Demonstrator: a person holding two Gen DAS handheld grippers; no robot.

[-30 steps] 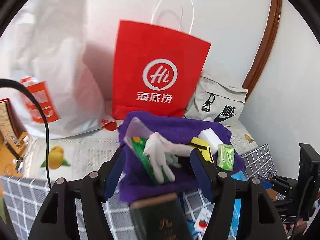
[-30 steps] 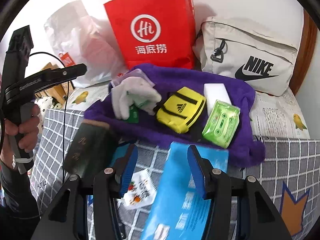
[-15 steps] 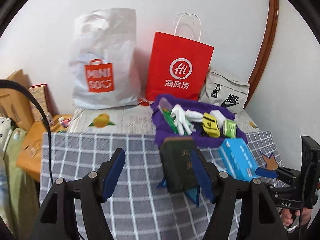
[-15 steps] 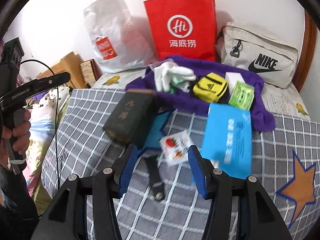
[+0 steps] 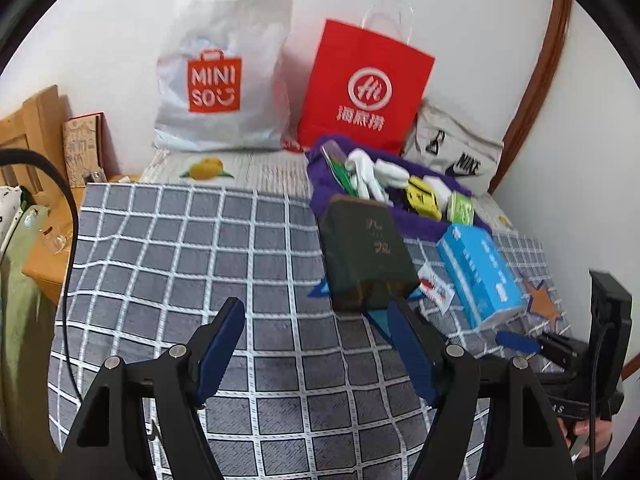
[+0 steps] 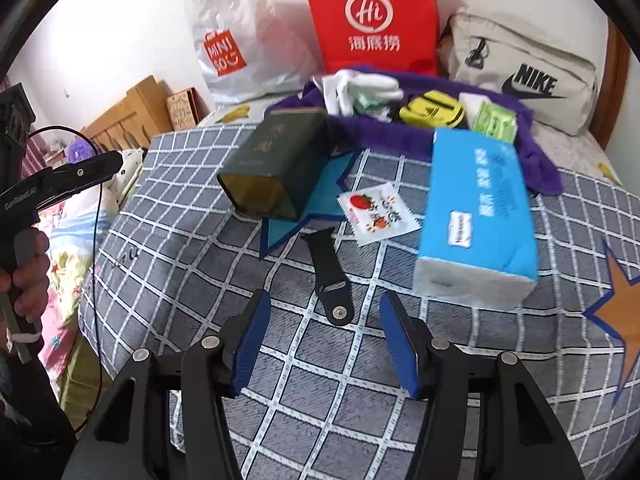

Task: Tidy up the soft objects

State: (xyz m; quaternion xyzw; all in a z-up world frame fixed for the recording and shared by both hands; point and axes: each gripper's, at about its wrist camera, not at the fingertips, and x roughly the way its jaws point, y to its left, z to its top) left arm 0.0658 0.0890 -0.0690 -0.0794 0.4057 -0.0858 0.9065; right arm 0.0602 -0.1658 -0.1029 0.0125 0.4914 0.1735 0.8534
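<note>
A purple towel (image 5: 416, 224) (image 6: 400, 136) lies at the far side of the bed. On it rest white gloves (image 5: 372, 176) (image 6: 360, 88), a yellow pouch (image 5: 422, 200) (image 6: 432, 110), a white sponge (image 6: 470, 102) and a green packet (image 5: 460, 208) (image 6: 494, 120). My left gripper (image 5: 314, 312) hovers over bare checked blanket, jaws opening, nothing between them. My right gripper (image 6: 325, 304) is opening too. A black strap (image 6: 328, 272) lies on the blanket just ahead of its tips, untouched by the pads.
In front of the towel are a dark green box (image 5: 368, 252) (image 6: 276, 164), a blue tissue pack (image 5: 480, 272) (image 6: 476, 216) and a snack sachet (image 6: 378, 214). A Miniso bag (image 5: 224, 76), a red paper bag (image 5: 364, 88) and a Nike bag (image 6: 524, 76) line the wall. A wooden nightstand (image 5: 44, 264) stands left.
Both grippers have drawn back from the purple towel toward the near side of the bed, so the objects look smaller and farther. Both pairs of jaws stand slightly wider.
</note>
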